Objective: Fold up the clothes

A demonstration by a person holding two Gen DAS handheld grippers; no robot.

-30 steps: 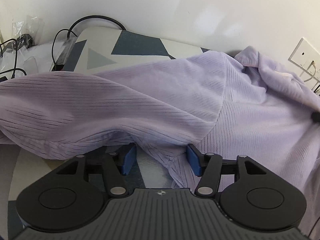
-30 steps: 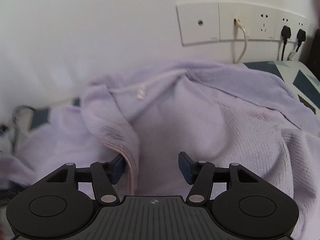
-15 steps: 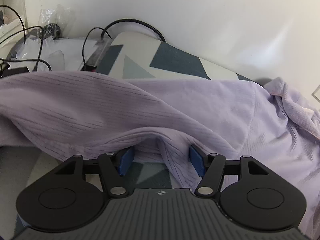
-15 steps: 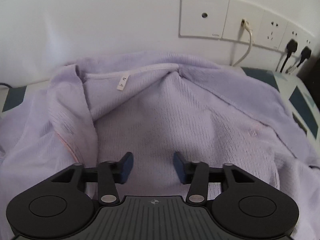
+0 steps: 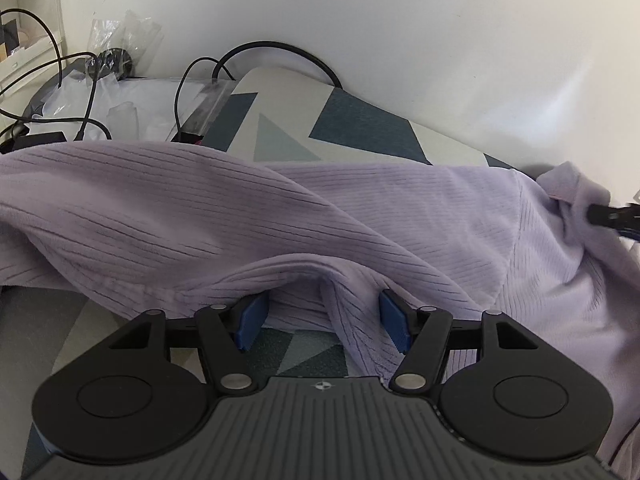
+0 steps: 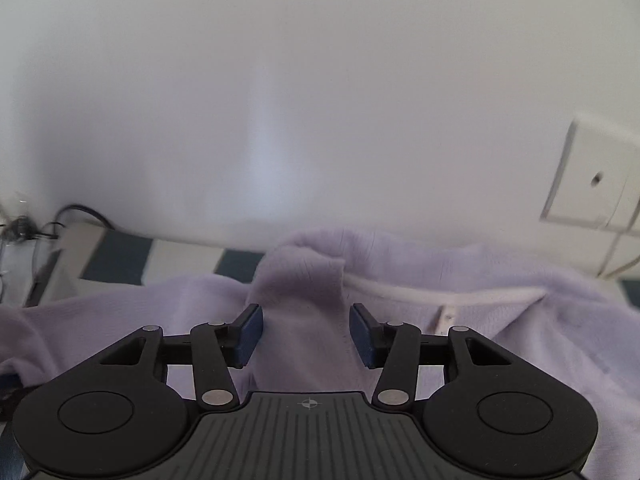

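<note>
Lilac ribbed knit garment point(image 5: 360, 216) heaped over blue-and-cream patterned tabletop point(image 5: 280, 128), far edges cut off | left gripper point(image 5: 322, 322) jaws apart astride a fold, opening lately | right gripper point(image 6: 306, 334) jaws apart astride blurred collar ridge, reopening slightly

The lilac garment point(image 5: 280, 216) is the landmark. It lies in high folds across most of the table point(image 5: 280, 136), so no flat way goes over it. Behind the garment, a bare strip of patterned table is free up to the white wall point(image 5: 400, 40), which closes that side. To the left behind it, black cables point(image 5: 180, 92), plastic bags point(image 5: 120, 36) and a small black box point(image 5: 40, 138) crowd the corner; little room there. In front of the garment, under its raised hem, bare table shows w/ some room. To the right behind it, in the right wrist view, a socket plate point(image 6: 592, 176) stands out from the wall.
</note>
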